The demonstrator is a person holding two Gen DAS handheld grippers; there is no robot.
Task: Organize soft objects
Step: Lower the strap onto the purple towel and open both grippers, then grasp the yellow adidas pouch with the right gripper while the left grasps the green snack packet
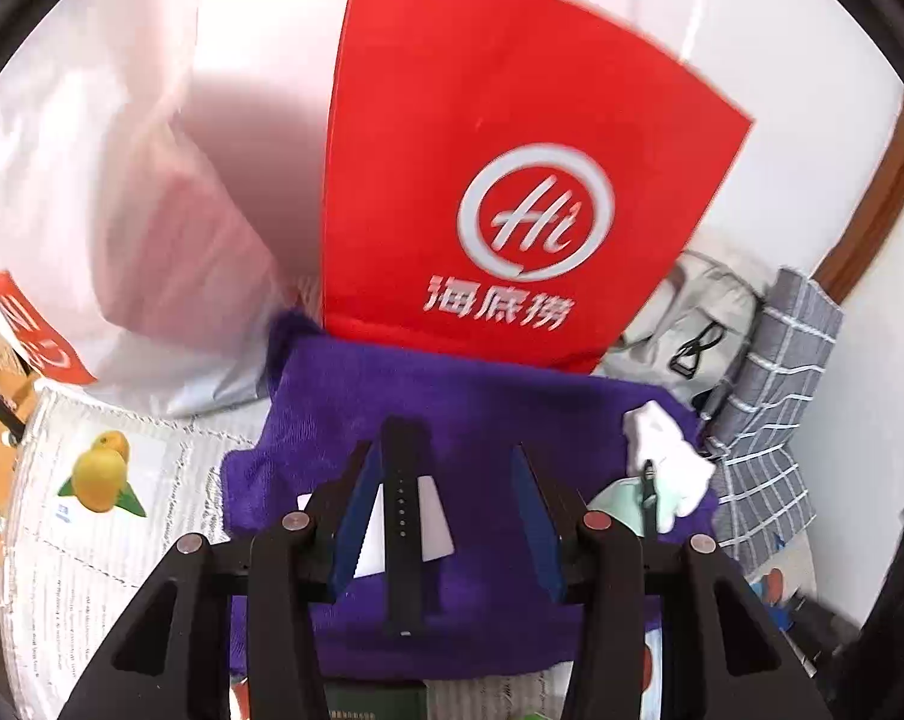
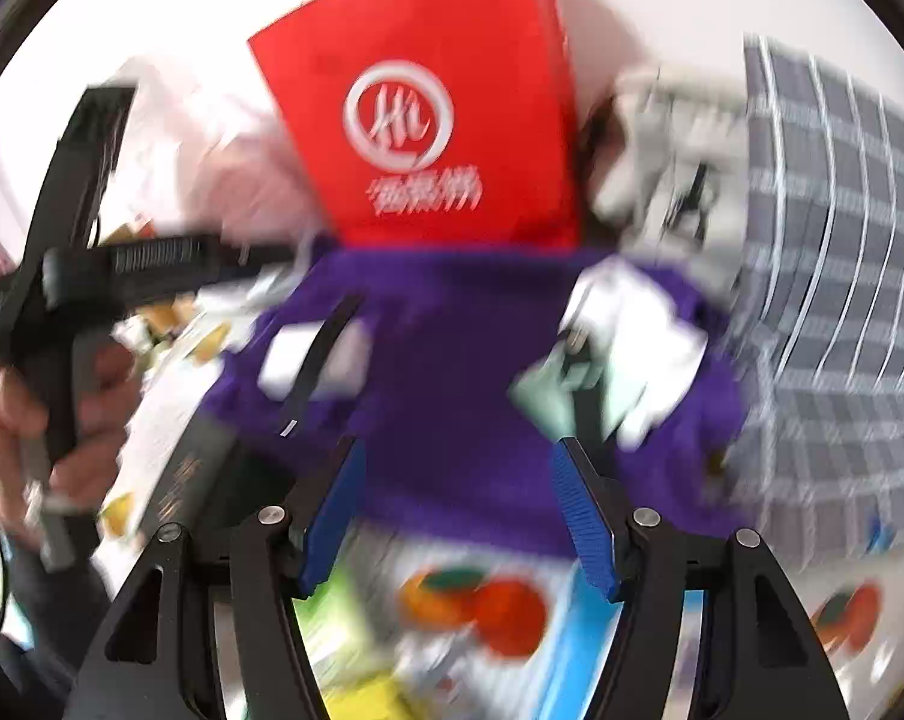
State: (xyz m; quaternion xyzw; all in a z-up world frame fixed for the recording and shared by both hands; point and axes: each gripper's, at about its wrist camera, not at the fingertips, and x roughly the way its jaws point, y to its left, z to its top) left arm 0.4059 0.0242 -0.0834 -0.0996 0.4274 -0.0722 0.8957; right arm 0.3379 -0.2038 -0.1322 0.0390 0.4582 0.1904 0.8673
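1. Lying flat in the middle of the cluttered surface, a purple fleece towel (image 1: 481, 420) carries a black perforated watch strap (image 1: 401, 516) resting on a small white card (image 1: 434, 516).
2. On the towel's right side sit a crumpled white cloth (image 1: 667, 456) and a pale green piece (image 1: 616, 498) crossed by a second black strap (image 1: 648, 498).
3. Behind the towel stands a red paper bag with a white round logo (image 1: 499, 180); a grey checked fabric (image 1: 775, 384) lies toward the right edge.
4. The left tongs (image 1: 446, 510) hover wide open over the strap and card, gripping nothing.
5. The right tongs (image 2: 457, 480), seen through heavy blur, are also spread wide and empty above the towel's near edge.
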